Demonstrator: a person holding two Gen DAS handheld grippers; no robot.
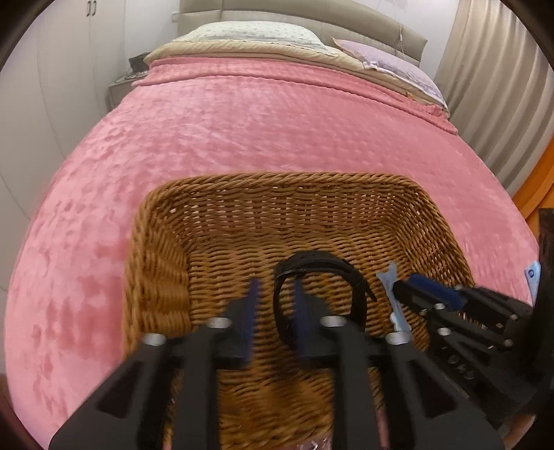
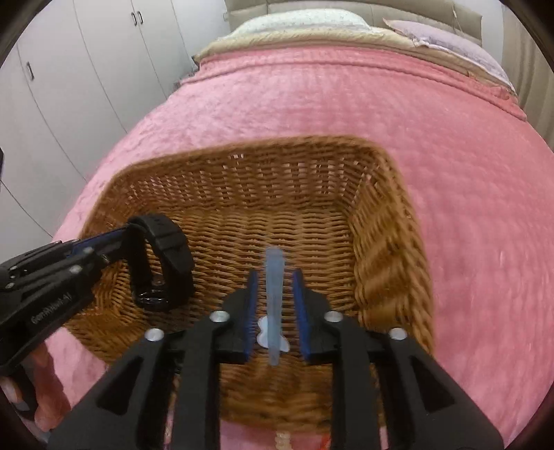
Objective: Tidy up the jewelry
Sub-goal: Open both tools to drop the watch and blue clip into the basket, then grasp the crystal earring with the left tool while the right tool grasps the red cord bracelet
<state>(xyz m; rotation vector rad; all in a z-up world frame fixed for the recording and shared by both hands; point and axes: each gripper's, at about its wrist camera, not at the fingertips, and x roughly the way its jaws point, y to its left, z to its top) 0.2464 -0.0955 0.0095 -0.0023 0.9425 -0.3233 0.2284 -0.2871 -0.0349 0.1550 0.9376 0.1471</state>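
A brown wicker basket sits on a pink bed. A black wristwatch hangs in the basket by my left gripper, whose jaws stand apart; the strap loops around the right finger. A pale blue hair clip lies between the open jaws of my right gripper, apart from both pads, over the basket.
The pink blanket covers the bed, with pillows at the head. White wardrobes stand to the left and a curtain to the right. A beaded item lies on the blanket in front of the basket.
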